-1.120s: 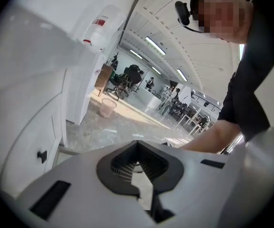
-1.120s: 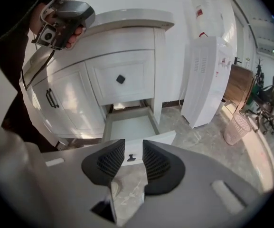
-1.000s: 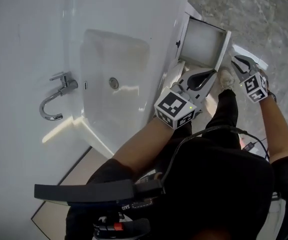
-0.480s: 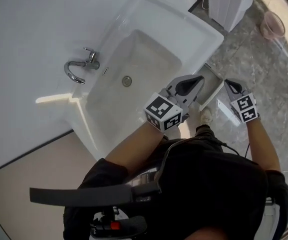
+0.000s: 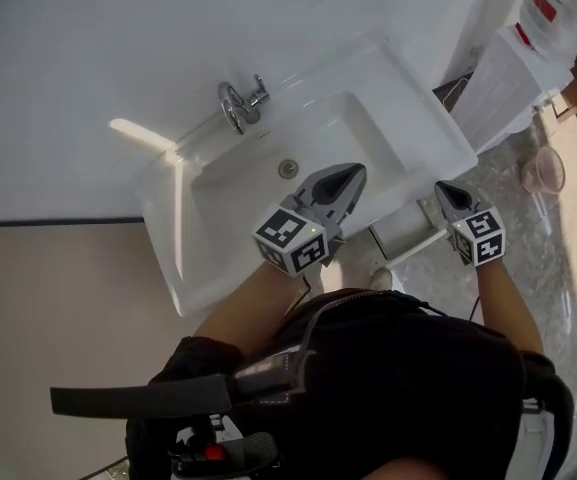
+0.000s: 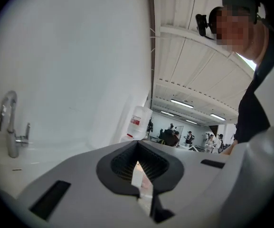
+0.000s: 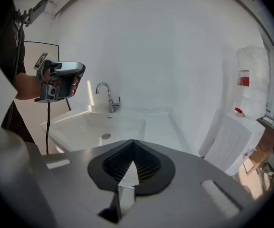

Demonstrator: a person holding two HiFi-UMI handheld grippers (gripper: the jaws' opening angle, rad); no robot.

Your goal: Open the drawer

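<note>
The white drawer point(image 5: 408, 230) stands pulled out below the front of the sink counter point(image 5: 423, 148), with nothing touching it. My left gripper point(image 5: 353, 175) hovers over the basin, well above the drawer, its jaws shut on nothing point(image 6: 137, 145). My right gripper point(image 5: 440, 189) hangs right of the counter's corner, above and beside the drawer, also shut and empty point(image 7: 133, 145). The right gripper view shows the left gripper point(image 7: 61, 82) held up in a hand; the drawer is out of both gripper views.
A chrome faucet point(image 5: 238, 103) stands at the back of the sink against the white wall. A white cabinet point(image 5: 503, 83) with a bottle point(image 5: 558, 8) on it stands to the right. A pink basket point(image 5: 545, 171) sits on the grey floor.
Both grippers have risen from drawer height to above the counter, and the head camera has risen with them. The right jaws have closed. The drawer stays pulled out.
</note>
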